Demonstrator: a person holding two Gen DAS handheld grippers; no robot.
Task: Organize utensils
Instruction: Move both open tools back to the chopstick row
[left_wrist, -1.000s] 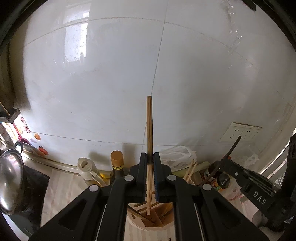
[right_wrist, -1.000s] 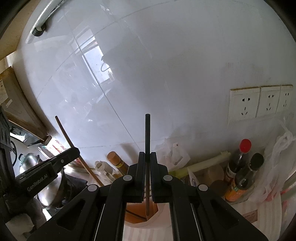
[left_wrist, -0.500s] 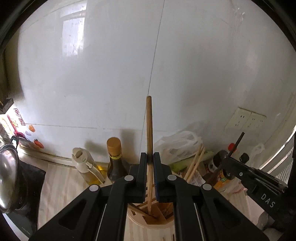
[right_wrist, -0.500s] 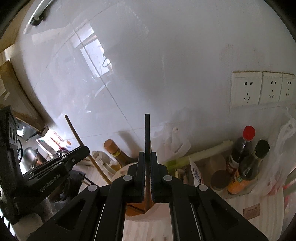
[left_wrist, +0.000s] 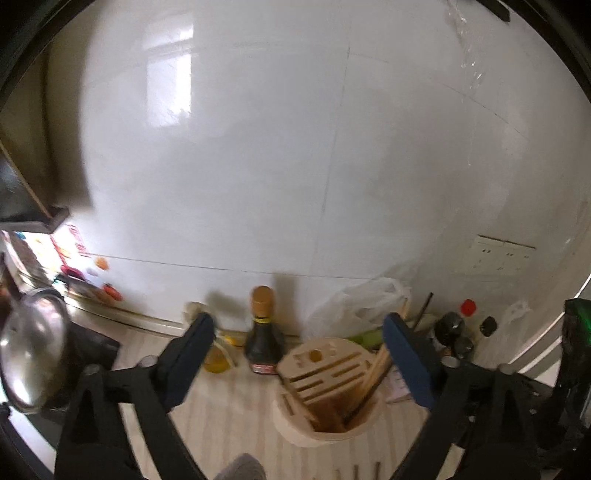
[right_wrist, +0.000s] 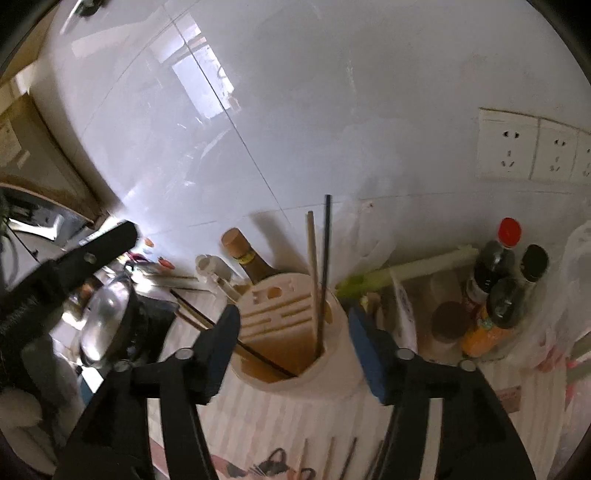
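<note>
A cream utensil holder (left_wrist: 325, 391) with knife slots stands on the counter, and wooden chopsticks (left_wrist: 373, 380) lean in its open compartment. My left gripper (left_wrist: 299, 347) hangs over it, jaws opening wide with nothing between them. In the right wrist view the holder (right_wrist: 291, 306) sits just beyond my right gripper (right_wrist: 295, 339), whose jaws are opening and press on nothing. A black chopstick (right_wrist: 327, 258) and a wooden chopstick (right_wrist: 313, 258) stand upright in the holder, free of the pads. The left gripper's finger (right_wrist: 88, 254) shows at the left. More chopsticks (right_wrist: 332, 458) lie on the mat below.
A dark bottle (left_wrist: 263, 339) and a small oil bottle (left_wrist: 218, 360) stand behind the holder by the tiled wall. A steel pot lid (left_wrist: 29, 350) is at the left. Sauce bottles (right_wrist: 495, 266), a leek (right_wrist: 406, 269) and plastic bags (right_wrist: 569, 295) crowd the right.
Both grippers have let go: the wooden chopstick left the left jaws and the black one left the right jaws, and both now stand in the holder. The left view pulled back.
</note>
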